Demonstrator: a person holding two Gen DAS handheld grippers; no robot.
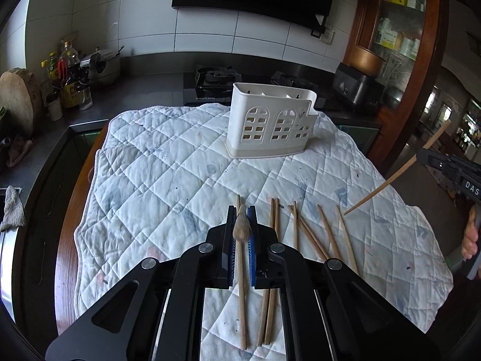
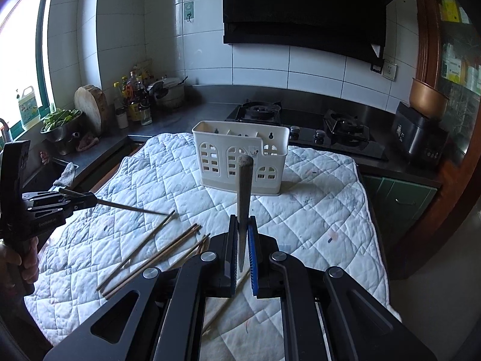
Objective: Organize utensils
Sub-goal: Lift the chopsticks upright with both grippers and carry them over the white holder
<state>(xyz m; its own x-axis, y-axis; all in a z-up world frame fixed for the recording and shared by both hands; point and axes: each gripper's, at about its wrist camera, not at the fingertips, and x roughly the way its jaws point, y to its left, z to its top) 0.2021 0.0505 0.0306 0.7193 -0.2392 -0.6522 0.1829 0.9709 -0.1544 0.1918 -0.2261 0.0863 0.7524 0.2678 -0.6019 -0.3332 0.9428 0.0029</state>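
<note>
Chopsticks: one clamped in each gripper

Quilted mat (image 1: 168, 162) covers table. White caddy (image 1: 270, 126) stands at far side, w/ loose chopsticks (image 1: 303, 228) near front edge. Left gripper (image 1: 242, 222) pinches one chopstick (image 1: 241, 270); right gripper (image 2: 243, 231) clamps another chopstick (image 2: 244, 198), raised.

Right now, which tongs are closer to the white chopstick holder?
Probably the right tongs: they hold a chopstick up in front of the white chopstick holder. The left tongs grip theirs farther back, over the loose chopsticks.
</note>
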